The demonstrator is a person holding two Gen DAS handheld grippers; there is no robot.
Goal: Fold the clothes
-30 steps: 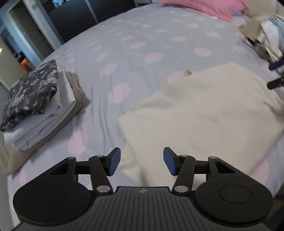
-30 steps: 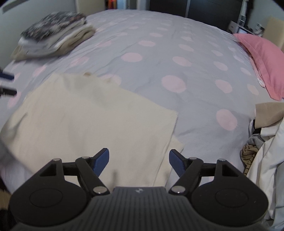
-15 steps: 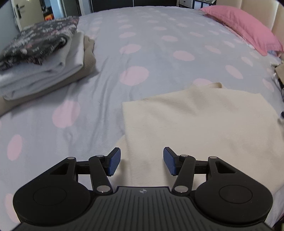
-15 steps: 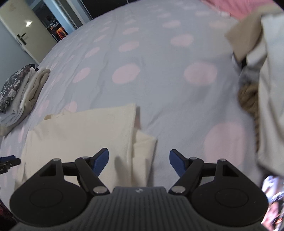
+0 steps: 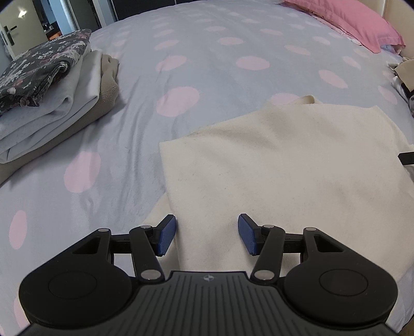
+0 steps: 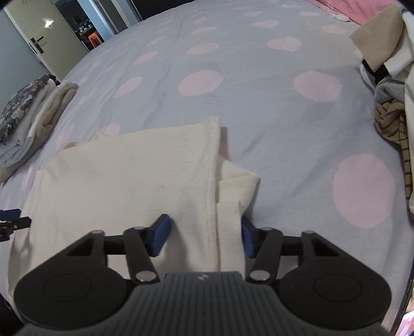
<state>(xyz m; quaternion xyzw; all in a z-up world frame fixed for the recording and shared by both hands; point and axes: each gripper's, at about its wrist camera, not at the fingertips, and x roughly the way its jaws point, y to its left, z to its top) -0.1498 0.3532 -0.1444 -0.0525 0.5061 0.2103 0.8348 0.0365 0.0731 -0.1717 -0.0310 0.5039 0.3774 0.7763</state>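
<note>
A cream garment (image 5: 271, 160) lies partly folded and flat on the grey bedspread with pink dots (image 5: 207, 85). My left gripper (image 5: 206, 236) is open, low over the garment's near left edge, with cloth between its blue pads but not pinched. In the right wrist view the same cream garment (image 6: 134, 175) shows its right edge, with a ribbed cuff or hem (image 6: 230, 232) sticking out beneath. My right gripper (image 6: 205, 237) is open and straddles that edge; the ribbed part hides most of its right pad.
A stack of folded clothes (image 5: 49, 88), topped by a dark floral piece, sits at the bed's left side. A heap of unfolded clothes (image 6: 390, 85) lies to the right. A pink pillow (image 5: 349, 23) rests at the far end. An open door (image 6: 38, 44) stands beyond the bed.
Both grippers have come down and closer to the cream garment, each swinging to face its own side edge. Both stay open. The garment has not moved.
</note>
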